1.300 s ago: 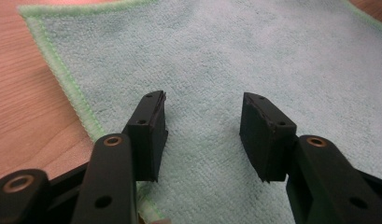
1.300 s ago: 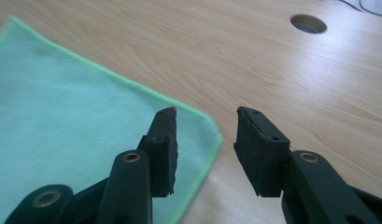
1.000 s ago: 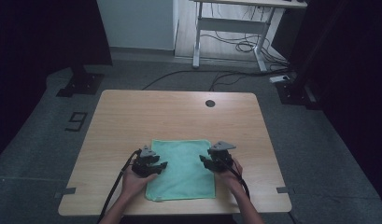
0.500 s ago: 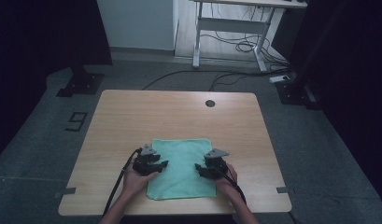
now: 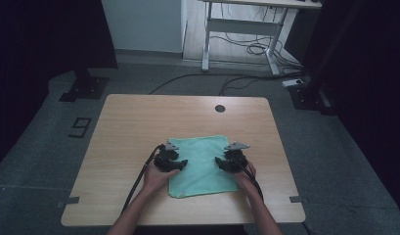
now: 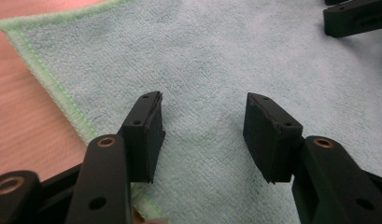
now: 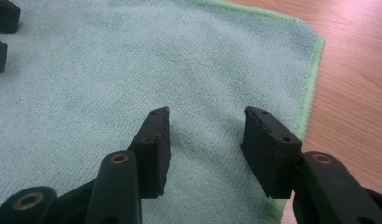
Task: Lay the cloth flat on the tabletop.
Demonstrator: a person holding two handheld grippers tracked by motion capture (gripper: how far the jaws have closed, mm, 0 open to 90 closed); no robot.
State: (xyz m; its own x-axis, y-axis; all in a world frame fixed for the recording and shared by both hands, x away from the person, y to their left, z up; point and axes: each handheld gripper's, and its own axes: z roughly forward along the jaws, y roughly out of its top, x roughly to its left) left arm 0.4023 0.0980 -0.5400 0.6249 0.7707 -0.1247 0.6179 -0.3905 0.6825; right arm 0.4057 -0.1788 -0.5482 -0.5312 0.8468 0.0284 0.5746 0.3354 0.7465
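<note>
A mint-green microfibre cloth (image 5: 202, 164) lies spread flat on the near half of the wooden table (image 5: 139, 127), between the person's two hands; its edges carry a brighter green stitched hem. The left gripper (image 5: 174, 162) sits over the cloth's left edge, its fingers (image 6: 146, 135) parted with bare cloth between them, grasping nothing; they have just been opening. In the left gripper view the hem runs diagonally past the left finger, with table wood beyond it, and the other gripper's black tips show at the top right corner. The right gripper (image 5: 226, 163) sits over the cloth's right edge, near its far corner; its fingers (image 7: 268, 149) also stand apart and released, having just been closing a little, with only flat cloth in the gap. A round dark grommet (image 5: 220, 108) sits in the table's far side, well apart from the cloth.
</note>
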